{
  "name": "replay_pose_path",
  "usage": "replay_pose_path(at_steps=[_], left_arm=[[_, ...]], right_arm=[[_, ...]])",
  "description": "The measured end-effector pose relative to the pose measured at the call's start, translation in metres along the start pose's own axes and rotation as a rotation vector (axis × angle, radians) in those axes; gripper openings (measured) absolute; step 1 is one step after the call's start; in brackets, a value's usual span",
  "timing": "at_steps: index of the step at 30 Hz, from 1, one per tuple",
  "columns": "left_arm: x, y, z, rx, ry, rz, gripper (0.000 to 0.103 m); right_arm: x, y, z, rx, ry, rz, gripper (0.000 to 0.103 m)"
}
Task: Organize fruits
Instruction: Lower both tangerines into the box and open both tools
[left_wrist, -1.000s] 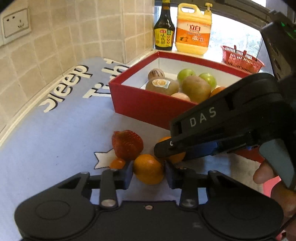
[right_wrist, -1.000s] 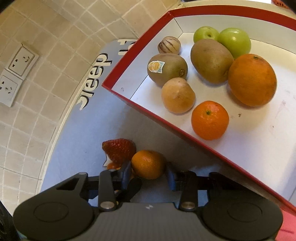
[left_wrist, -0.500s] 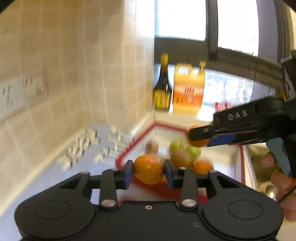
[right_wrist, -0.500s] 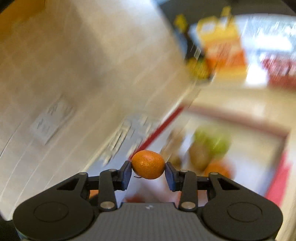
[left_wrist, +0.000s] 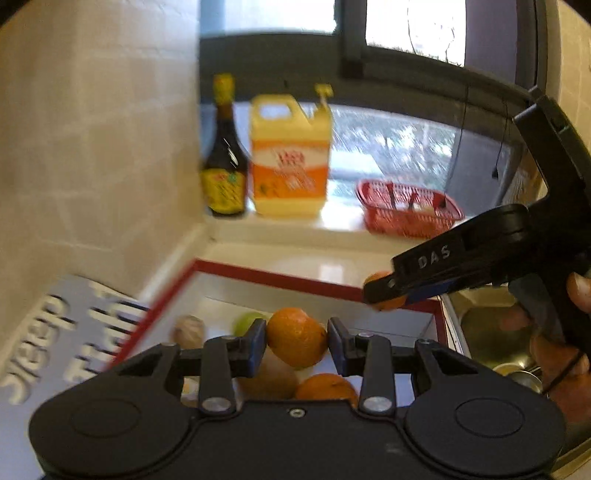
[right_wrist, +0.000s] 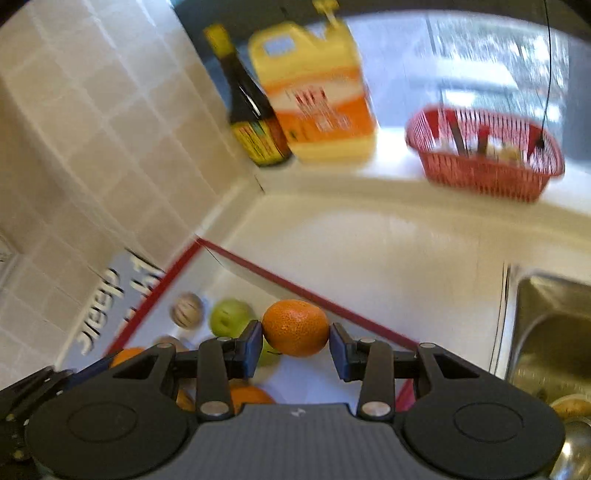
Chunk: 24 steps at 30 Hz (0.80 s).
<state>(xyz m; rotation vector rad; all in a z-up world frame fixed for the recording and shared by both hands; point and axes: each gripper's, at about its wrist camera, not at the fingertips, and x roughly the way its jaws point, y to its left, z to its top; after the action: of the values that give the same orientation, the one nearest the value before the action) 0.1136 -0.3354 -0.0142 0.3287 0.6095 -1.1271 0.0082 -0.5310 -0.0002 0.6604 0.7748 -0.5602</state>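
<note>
My left gripper (left_wrist: 296, 341) is shut on a tangerine (left_wrist: 296, 336) and holds it above the red box (left_wrist: 280, 277). My right gripper (right_wrist: 295, 341) is shut on another tangerine (right_wrist: 295, 327), also above the box (right_wrist: 295, 285); it shows from the side in the left wrist view (left_wrist: 384, 295). Inside the box lie a green apple (right_wrist: 229, 317), a striped round fruit (right_wrist: 186, 309), an orange (left_wrist: 327, 386) and others partly hidden by the grippers.
A dark sauce bottle (left_wrist: 224, 158) and a yellow detergent jug (left_wrist: 290, 155) stand on the sill behind the box. A red basket (right_wrist: 484, 155) sits to their right. A steel sink (right_wrist: 546, 332) lies right of the box. A tiled wall (right_wrist: 92, 129) is on the left.
Both grippers lifted their tangerines from the mat and carried them up and forward over the red box. The strawberry left on the mat has gone out of view.
</note>
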Motion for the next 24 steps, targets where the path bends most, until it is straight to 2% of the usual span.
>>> replay_pose_path(at_steps=[5, 8, 11, 15, 24], left_arm=[[0.057, -0.012, -0.001, 0.056, 0.104, -0.068, 0.043], [0.08, -0.021, -0.007, 0.103, 0.166, -0.083, 0.044], [0.089, -0.028, -0.012, 0.134, 0.195, -0.105, 0.044], [0.1, -0.035, -0.017, 0.166, 0.226, -0.097, 0.044], [0.095, -0.037, -0.017, 0.165, 0.232, -0.088, 0.045]], right_arm=[[0.03, -0.024, -0.006, 0.049, 0.102, -0.012, 0.042], [0.037, -0.028, -0.006, 0.024, 0.114, -0.025, 0.042], [0.041, -0.022, -0.004, -0.025, 0.12, -0.049, 0.042], [0.051, -0.008, -0.007, -0.111, 0.13, -0.099, 0.044], [0.053, 0.003, -0.009, -0.146, 0.13, -0.122, 0.045]])
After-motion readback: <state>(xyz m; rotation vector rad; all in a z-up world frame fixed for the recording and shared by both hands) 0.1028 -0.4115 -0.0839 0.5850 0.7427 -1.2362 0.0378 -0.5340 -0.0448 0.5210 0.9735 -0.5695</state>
